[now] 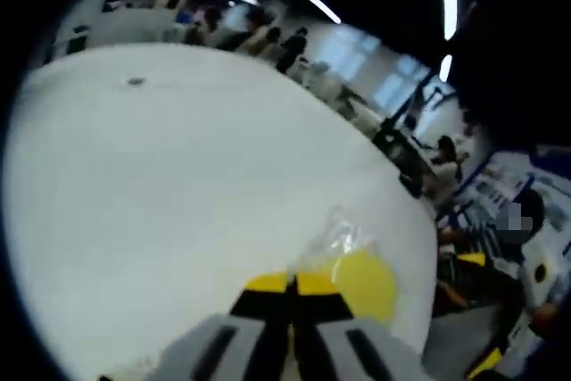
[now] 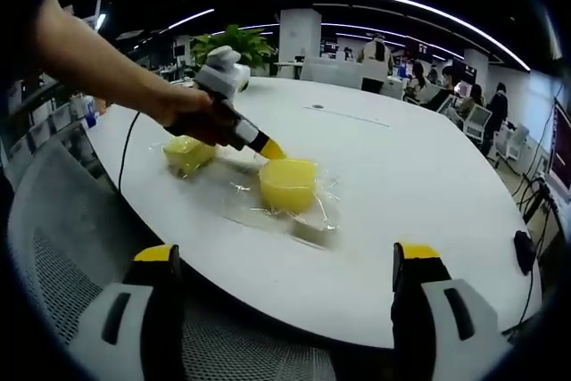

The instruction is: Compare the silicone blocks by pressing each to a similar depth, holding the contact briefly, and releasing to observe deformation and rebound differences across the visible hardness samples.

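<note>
On a white round table [image 2: 419, 185] lie silicone blocks under clear film: a yellow one [image 2: 288, 183] in the middle, a second yellow one [image 2: 187, 154] to its left, and a pale one [image 2: 312, 227] nearer to me. A hand holds my left gripper [image 2: 272, 151] with its yellow tips against the middle block's top left edge. In the left gripper view its jaws [image 1: 292, 285] are shut together, with the yellow block [image 1: 364, 285] just to their right. My right gripper [image 2: 287, 260] hangs open at the near table edge, well short of the blocks, with nothing between its jaws.
A grey mesh chair [image 2: 53, 247] stands below the near table edge. A small dark spot [image 2: 317, 106] marks the far side of the table. A plant [image 2: 234, 45] and seated people [image 2: 446, 78] are beyond it. A dark device [image 2: 525, 252] hangs at the right edge.
</note>
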Tool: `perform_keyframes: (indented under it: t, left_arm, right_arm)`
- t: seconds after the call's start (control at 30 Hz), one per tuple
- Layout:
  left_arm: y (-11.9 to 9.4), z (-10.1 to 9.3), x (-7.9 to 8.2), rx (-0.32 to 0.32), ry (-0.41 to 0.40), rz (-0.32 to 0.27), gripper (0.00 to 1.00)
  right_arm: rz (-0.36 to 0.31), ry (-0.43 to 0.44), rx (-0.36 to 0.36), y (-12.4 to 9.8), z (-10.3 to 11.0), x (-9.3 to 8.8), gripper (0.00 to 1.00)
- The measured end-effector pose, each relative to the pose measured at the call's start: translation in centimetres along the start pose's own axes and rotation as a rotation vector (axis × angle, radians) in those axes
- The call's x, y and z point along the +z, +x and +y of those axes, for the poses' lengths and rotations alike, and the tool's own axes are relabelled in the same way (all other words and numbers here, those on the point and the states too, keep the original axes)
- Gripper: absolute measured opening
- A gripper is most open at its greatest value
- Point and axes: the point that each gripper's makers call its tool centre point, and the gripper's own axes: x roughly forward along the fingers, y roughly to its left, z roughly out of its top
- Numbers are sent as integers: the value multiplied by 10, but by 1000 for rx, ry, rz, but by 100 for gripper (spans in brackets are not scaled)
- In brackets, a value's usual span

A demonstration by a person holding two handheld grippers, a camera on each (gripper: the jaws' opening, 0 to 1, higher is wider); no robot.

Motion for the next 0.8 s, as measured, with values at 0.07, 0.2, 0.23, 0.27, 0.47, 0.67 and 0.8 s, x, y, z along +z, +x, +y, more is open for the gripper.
perform_keyframes:
  t: [0.07, 0.2, 0.23, 0.27, 0.47, 0.67, 0.8]
  left_arm:
    - [-3, -1, 3, -3, 16, -15, 0]
    - [-12, -6, 14, -15, 23, -60, 0]
    - [-15, -8, 18, -18, 32, -73, 0]
    - [-18, -10, 21, -19, 40, -80, 0]
    - [-33, -24, 34, -56, 91, -135, 0]
    - [-46, -47, 43, -93, 186, -156, 0]
    - [-57, -66, 58, -144, 237, -201, 0]
  right_arm:
    - [-2, 0, -1, 0, 0, 0, 92]
    - [-5, 0, 0, 0, 0, 1, 92]
    - [-6, 0, -1, 0, 0, 1, 92]
    - [-7, -1, 0, 0, 0, 1, 92]
    - [-7, -3, 3, 0, 1, 1, 92]
    - [-8, -5, 5, -1, 1, 1, 93]
    - [-10, -5, 4, -1, 1, 2, 93]
